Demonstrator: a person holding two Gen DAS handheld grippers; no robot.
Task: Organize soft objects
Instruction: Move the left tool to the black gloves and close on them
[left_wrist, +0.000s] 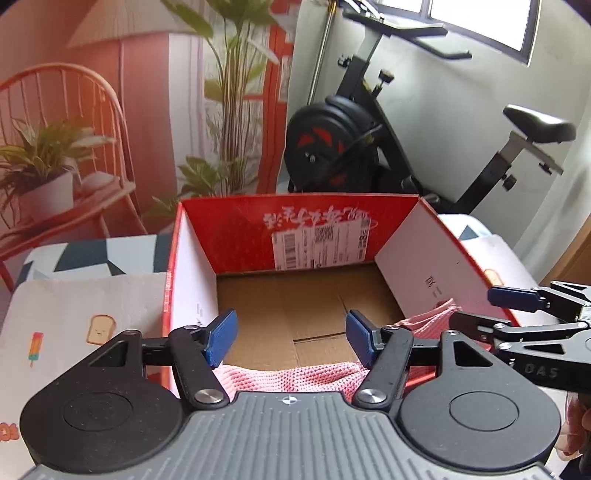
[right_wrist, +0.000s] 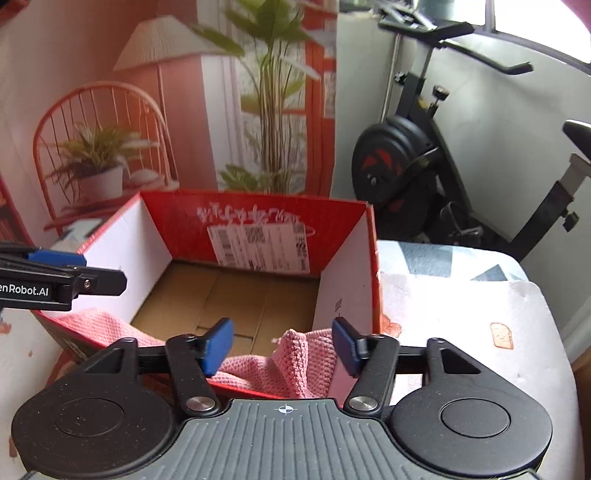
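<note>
Behind the bed stands your exercise bike (left_wrist: 354, 147), then the patterned bedsheet (left_wrist: 74, 306) with toast prints. On it sits the red cardboard box (left_wrist: 295, 221), open, white script and a shipping label (right_wrist: 258, 245) on its far wall, too blurred to read. Your pink knitted cloth (right_wrist: 295, 365) lies draped over the box's near edge. Your left gripper (left_wrist: 291, 338) is spread wide above it; your right gripper (right_wrist: 282, 343), likewise wide, holds nothing. "enRobot.AI" shows on the left gripper's side

Both wrist cameras look forward and slightly down, close over their tongs, into the same open red box (left_wrist: 295, 236), exercise bike (right_wrist: 424, 162) beyond.
</note>
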